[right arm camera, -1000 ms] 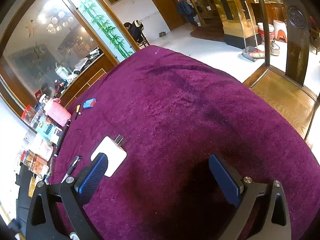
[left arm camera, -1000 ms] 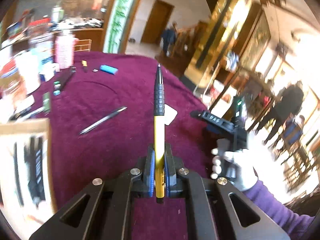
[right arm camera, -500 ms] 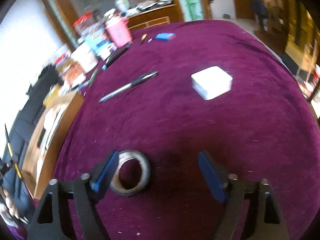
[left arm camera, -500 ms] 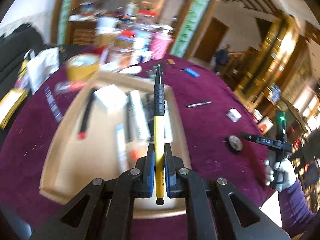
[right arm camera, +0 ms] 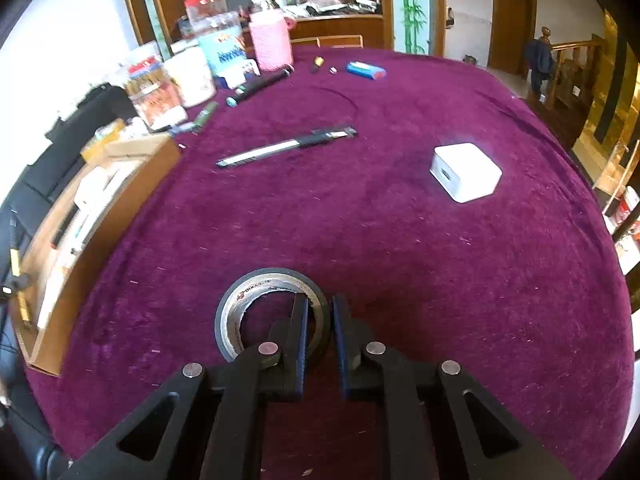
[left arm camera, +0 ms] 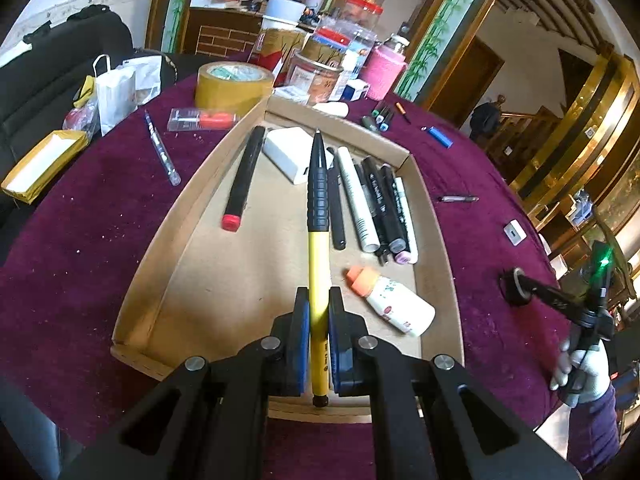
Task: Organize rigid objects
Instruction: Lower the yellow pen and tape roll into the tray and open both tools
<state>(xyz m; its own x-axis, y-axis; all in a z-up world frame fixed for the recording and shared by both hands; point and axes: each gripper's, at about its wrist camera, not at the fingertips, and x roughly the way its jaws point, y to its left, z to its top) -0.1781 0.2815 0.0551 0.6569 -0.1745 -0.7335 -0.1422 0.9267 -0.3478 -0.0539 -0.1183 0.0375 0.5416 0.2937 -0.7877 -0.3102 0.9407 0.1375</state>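
Note:
My left gripper point(left arm camera: 319, 300) is shut on a yellow pen with a black grip point(left arm camera: 318, 208) and holds it above the cardboard tray point(left arm camera: 160, 256). The tray holds several markers point(left arm camera: 376, 200), a white box point(left arm camera: 290, 152) and a small white bottle with an orange cap point(left arm camera: 392, 304). My right gripper point(right arm camera: 320, 312) is shut on the wall of a black tape roll point(right arm camera: 240, 312) lying on the purple cloth; one finger is inside the ring, one outside. The right gripper with the roll also shows at the right in the left wrist view point(left arm camera: 516, 284).
A silver pen point(right arm camera: 288, 146), a white charger block point(right arm camera: 466, 172) and a blue lighter point(right arm camera: 366, 70) lie on the cloth beyond the roll. A brown tape roll point(left arm camera: 234, 84), jars, a pink cup point(right arm camera: 270, 44) and bags stand at the table's far-left edge.
My left gripper swung with the pen from over the cloth to over the tray. My right gripper moved onto the tape roll and closed from wide open onto its wall.

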